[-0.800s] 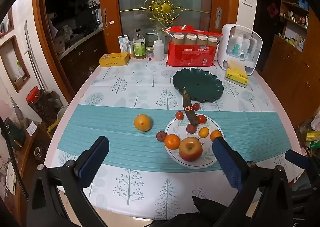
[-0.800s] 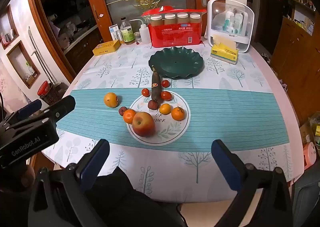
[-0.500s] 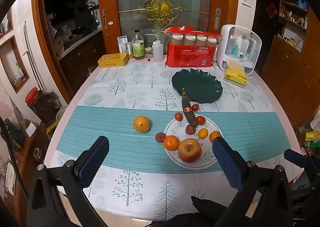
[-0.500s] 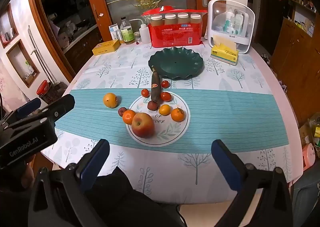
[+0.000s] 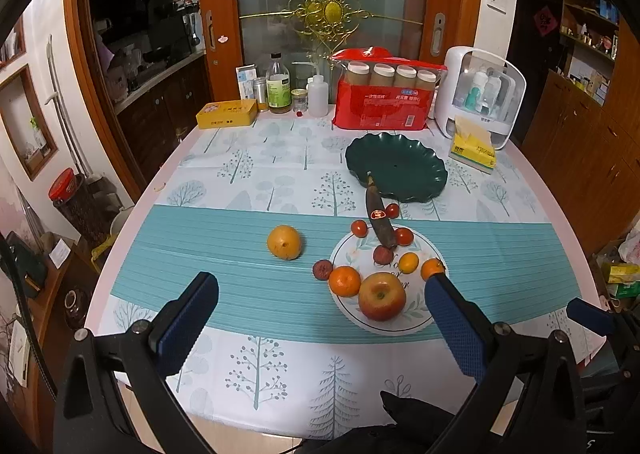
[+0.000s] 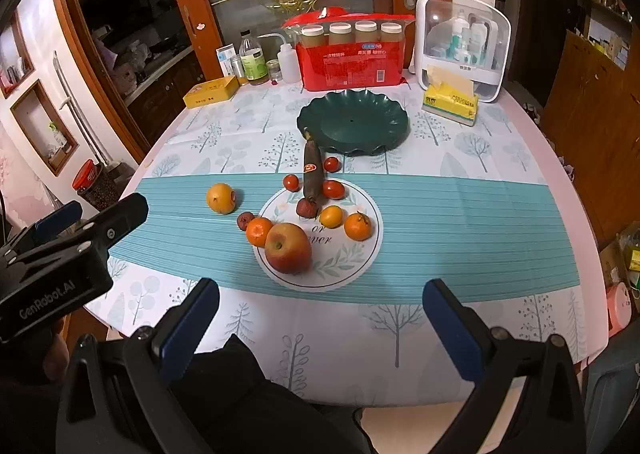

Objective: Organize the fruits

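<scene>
2 empty jaws short of fruits point(image 6: 288, 247)

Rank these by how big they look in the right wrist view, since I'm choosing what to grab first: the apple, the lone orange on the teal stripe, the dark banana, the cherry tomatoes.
1. Apple, though it sits nearest.
2. Dark banana, longest but slim.
3. Lone orange.
4. Cherry tomatoes, all roughly alike.
</scene>
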